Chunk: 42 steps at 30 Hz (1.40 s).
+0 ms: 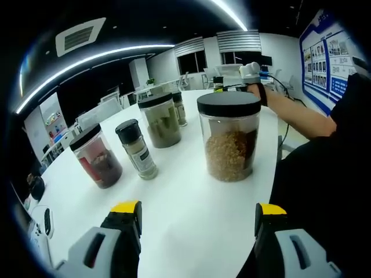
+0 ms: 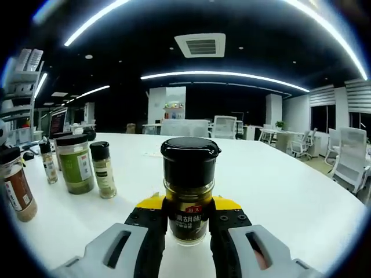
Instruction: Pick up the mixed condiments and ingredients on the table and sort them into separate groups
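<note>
My left gripper (image 1: pixel 198 215) hangs open over the white table (image 1: pixel 191 202), its yellow-tipped jaws apart with nothing between them. Ahead of it stands a big black-lidded jar of tan grains (image 1: pixel 229 139). Left of that are a jar of green leaves (image 1: pixel 161 120), a small spice bottle (image 1: pixel 138 149) and a jar of dark red pieces (image 1: pixel 97 156). My right gripper (image 2: pixel 189 223) is shut on a black-capped pepper bottle (image 2: pixel 189 188). In the left gripper view that gripper (image 1: pixel 232 84) sits far across the table with the bottle (image 1: pixel 218 84).
Near the right gripper stand a green-filled jar (image 2: pixel 75 164), a slim spice bottle (image 2: pixel 103 169), a smaller bottle (image 2: pixel 49 164) and a brown-filled bottle (image 2: pixel 14 188) at the left edge. The person's arm (image 1: pixel 301 116) reaches along the table's right side. Office chairs (image 2: pixel 348 156) stand beyond.
</note>
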Tool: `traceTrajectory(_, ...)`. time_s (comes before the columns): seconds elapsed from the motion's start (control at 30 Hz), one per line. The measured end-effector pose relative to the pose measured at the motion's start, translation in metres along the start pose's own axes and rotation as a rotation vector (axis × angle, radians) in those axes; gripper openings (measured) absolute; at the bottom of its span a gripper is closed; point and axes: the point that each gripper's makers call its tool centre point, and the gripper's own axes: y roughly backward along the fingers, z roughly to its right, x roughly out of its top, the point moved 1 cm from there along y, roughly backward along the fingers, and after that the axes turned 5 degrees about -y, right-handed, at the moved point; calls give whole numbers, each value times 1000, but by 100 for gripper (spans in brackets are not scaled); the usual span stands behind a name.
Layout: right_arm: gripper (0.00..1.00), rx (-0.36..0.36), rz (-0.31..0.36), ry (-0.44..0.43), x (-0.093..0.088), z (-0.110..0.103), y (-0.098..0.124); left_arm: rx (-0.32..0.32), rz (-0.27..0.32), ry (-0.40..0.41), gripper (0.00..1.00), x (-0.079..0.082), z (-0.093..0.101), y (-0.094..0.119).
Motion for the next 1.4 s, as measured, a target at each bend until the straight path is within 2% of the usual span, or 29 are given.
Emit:
traceTrajectory(0.33,29,-23,-3,13,6,2,-17,-1,-4,-1,79,-2,0,-1)
traceTrajectory(1.0,29,-14,-32,13,-3,3,-45,-10,2,5,79,-1,1,-1)
traceTrajectory(1.2,29,-11,-50,12,-6,2,-47,-12,1,2,79,0,1,-1)
traceTrajectory(1.3,29,-14,-90,2,-18,4,-48,-13,7,6,79,1,1,0)
traceTrajectory(1.33,29,-3,-46,-29,-13,3,-48,-19,13,7,79,2,2,1)
traceTrajectory(1.4,29,-5,-60,-22,-12,4,-45,-27,20,7,79,4,4,1)
